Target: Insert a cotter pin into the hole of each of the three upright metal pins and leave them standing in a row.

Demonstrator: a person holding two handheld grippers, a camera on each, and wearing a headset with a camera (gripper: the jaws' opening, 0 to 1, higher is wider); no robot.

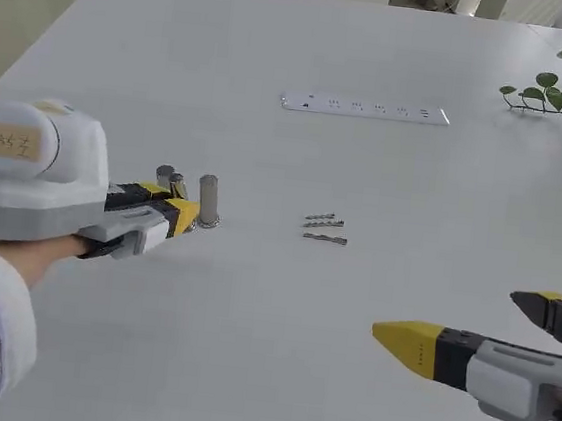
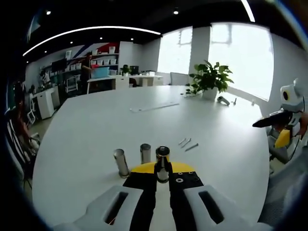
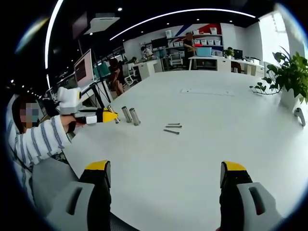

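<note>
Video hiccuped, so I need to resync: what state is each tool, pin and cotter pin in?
left tool: shut on held pin
held pin: upright, clamped
other pins: two, upright, free
cotter pins: three, lying loose, none inserted
right tool: open, empty

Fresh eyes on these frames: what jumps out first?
The left tongs are clamped on one metal pin at the table's left, two more pins standing beside it. The right tongs gape open at the head view's lower right, and three cotter pins lie loose between them.
</note>
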